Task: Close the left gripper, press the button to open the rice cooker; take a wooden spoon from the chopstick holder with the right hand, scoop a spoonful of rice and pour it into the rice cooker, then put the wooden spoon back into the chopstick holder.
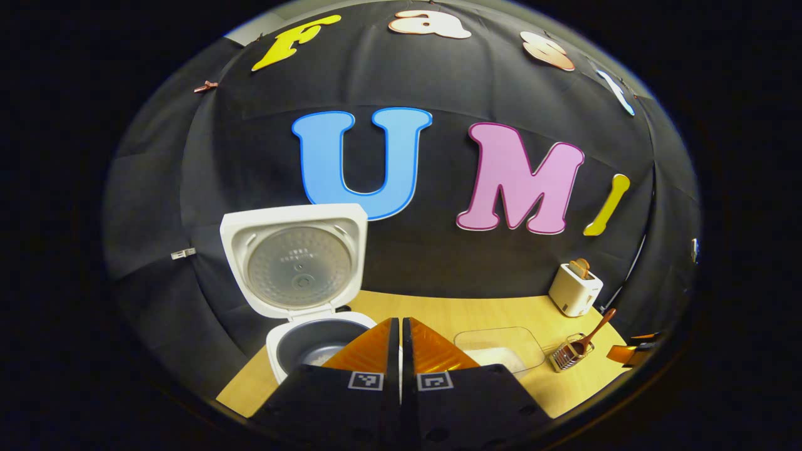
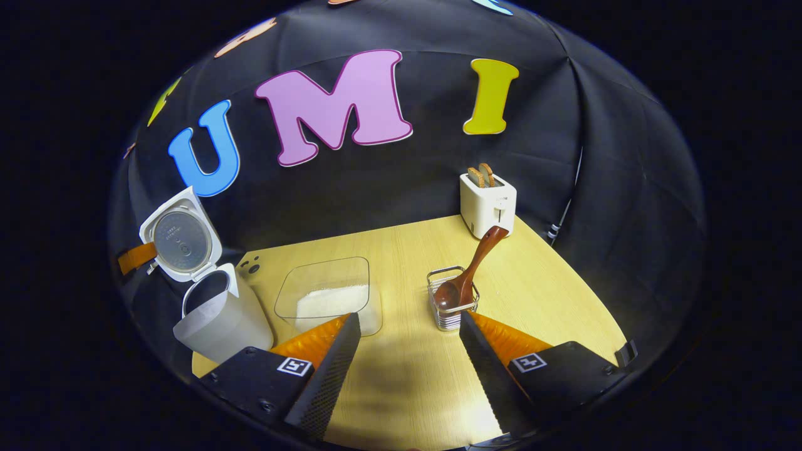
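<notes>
Rice cooker (image 2: 207, 300) lid up — wooden spoon (image 2: 467, 275) in the chopstick holder (image 2: 452, 307).
Right gripper (image 2: 407, 338) spread wide, empty, holder just beyond its right finger; left gripper (image 1: 401, 338) clenched, empty.

The left gripper (image 1: 401, 332) hides the rice cooker's (image 1: 313, 347) front, and the spoon's (image 2: 467, 275) bowl sits partly hidden inside the wire holder (image 2: 452, 307).

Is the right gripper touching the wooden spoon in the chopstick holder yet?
Apart. The right gripper view shows the right gripper open, with bare table between it and the wooden spoon resting in the chopstick holder.
</notes>
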Action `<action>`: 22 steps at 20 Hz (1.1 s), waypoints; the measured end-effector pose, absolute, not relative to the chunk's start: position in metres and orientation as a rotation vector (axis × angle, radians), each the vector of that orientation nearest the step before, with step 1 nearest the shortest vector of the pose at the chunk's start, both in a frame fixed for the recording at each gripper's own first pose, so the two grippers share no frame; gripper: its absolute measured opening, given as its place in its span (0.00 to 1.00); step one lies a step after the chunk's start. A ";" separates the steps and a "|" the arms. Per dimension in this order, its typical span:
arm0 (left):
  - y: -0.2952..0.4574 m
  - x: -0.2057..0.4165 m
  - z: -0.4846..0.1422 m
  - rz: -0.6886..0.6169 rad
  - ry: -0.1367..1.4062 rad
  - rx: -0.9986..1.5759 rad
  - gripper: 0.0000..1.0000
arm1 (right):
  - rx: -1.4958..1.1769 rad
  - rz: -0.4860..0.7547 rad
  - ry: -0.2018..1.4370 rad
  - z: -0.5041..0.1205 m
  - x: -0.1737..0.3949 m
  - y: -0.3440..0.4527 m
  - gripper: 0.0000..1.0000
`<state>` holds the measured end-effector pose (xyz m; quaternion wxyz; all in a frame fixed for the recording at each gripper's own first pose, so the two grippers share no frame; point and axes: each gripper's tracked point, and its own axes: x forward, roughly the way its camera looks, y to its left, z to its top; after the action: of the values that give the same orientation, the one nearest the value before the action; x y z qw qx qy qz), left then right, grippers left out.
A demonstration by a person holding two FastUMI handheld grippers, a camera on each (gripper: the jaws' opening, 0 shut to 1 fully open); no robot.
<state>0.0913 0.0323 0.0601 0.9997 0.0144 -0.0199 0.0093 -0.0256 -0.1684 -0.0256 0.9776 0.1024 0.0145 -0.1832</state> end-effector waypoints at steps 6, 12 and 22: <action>-0.007 0.078 0.053 0.018 -0.036 0.026 0.06 | 0.199 -0.361 0.017 -0.005 -0.006 -0.218 0.99; -0.040 0.061 0.040 0.020 -0.049 0.000 0.16 | 0.271 -0.352 0.072 -0.012 0.013 -0.278 0.99; -0.072 0.045 0.004 -0.038 0.020 0.059 0.96 | 0.319 -0.263 0.099 -0.029 0.081 -0.313 0.98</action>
<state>0.0447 -0.0716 0.0042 0.9993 0.0297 0.0102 -0.0188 0.0813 -0.3134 -0.0290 0.9775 0.1585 0.0492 -0.1304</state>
